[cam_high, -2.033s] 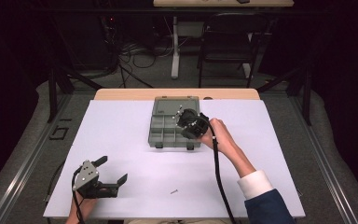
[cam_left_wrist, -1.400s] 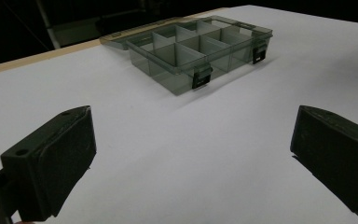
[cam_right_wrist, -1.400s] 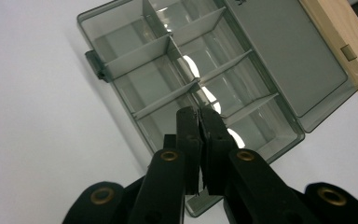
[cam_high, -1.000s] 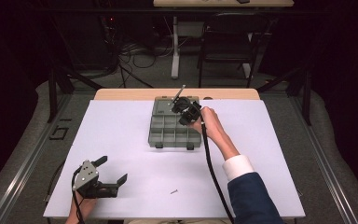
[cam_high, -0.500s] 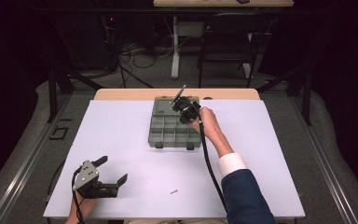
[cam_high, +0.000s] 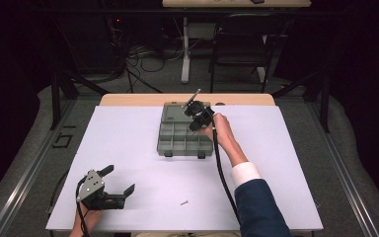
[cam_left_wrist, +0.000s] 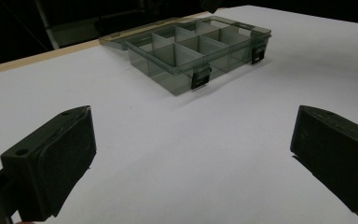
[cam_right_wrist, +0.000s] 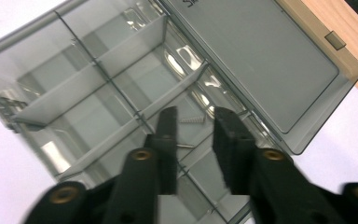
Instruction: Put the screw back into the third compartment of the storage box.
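Hovering over the far right compartment of the clear organizer box (cam_high: 185, 138), which sits open near the far edge of the tabletop (cam_high: 128, 148), the right tool (cam_right_wrist: 195, 123) has its jaws slightly parted with a small screw (cam_right_wrist: 189, 120) lying between them. Another screw (cam_high: 183, 202) lies near the front edge. The left tool (cam_high: 114, 182) rests spread at the front left corner. Closing off-centre could flick the screw into a neighbouring compartment.

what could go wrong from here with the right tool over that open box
The right tool hangs over a far compartment of the organizer box, slightly open with a screw below it. Its tips sit near thin dividers, so closing may catch a wall. The light box may slide on the white sheet. A loose screw lies near the front edge and could get knocked off.
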`<state>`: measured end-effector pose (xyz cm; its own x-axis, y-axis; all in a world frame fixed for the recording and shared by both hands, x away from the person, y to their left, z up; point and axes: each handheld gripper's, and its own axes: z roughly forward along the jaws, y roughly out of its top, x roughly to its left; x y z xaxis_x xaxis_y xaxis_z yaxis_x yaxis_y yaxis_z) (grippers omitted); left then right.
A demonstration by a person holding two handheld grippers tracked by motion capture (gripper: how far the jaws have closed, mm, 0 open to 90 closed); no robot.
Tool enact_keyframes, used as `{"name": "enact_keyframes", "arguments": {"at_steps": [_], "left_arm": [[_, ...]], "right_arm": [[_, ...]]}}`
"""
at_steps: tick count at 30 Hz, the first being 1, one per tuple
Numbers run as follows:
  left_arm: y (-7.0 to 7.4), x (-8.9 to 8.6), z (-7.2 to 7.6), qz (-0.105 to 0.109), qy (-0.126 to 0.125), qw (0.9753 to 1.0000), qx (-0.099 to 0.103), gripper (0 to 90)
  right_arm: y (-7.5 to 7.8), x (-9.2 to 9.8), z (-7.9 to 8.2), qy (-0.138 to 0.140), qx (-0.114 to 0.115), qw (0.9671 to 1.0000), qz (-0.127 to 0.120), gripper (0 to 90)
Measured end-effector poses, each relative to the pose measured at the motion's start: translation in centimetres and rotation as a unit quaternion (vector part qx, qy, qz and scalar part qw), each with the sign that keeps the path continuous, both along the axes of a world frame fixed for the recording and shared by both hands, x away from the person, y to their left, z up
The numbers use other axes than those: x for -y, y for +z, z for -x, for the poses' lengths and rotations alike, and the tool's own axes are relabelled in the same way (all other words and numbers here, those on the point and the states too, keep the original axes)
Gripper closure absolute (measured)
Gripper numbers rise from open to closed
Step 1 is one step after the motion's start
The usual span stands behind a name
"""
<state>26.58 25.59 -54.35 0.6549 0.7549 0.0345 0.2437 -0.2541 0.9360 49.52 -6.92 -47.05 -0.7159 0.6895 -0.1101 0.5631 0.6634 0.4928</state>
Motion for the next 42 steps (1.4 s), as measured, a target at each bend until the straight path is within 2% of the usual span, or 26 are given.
{"name": "enact_keyframes", "arguments": {"at_steps": [4,7,9,12,14,17,20,32,42], "left_arm": [[0.0,0.0,0.0,0.0,-0.002,1.0,-0.003,0.0],[0.0,0.1,0.0,0.0,-0.001,1.0,-0.002,0.0],[0.0,0.0,0.0,-0.001,-0.003,1.0,-0.003,0.0],[0.0,0.0,0.0,-0.001,-0.002,1.0,-0.004,0.0],[0.0,0.1,0.0,0.0,-0.001,1.0,-0.003,0.0],[0.0,0.1,0.0,0.0,-0.001,1.0,-0.004,0.0],[0.0,0.1,0.0,-0.001,-0.002,1.0,-0.005,0.0],[0.0,0.1,0.0,-0.001,-0.001,1.0,-0.005,0.0],[0.0,0.1,0.0,0.0,0.0,1.0,-0.002,0.0]], "right_arm": [[0.8,0.3,0.8,0.014,-0.007,0.9998,-0.014,50.0],[1.5,0.4,1.8,0.022,-0.001,0.9994,-0.025,40.9],[1.8,0.3,2.5,0.038,0.004,0.9989,-0.028,33.7],[2.2,0.1,3.9,0.053,0.001,0.9983,-0.024,27.3],[2.3,0.0,4.8,0.066,0.009,0.9974,-0.027,23.8],[2.6,0.0,6.0,0.081,0.006,0.9964,-0.022,19.6],[2.7,0.1,7.2,0.098,0.014,0.9947,-0.027,16.1],[2.3,0.6,11.6,0.132,0.01,0.9905,-0.038,7.9],[1.0,0.8,14.1,0.152,0.0,0.9876,-0.038,0.0]]}}
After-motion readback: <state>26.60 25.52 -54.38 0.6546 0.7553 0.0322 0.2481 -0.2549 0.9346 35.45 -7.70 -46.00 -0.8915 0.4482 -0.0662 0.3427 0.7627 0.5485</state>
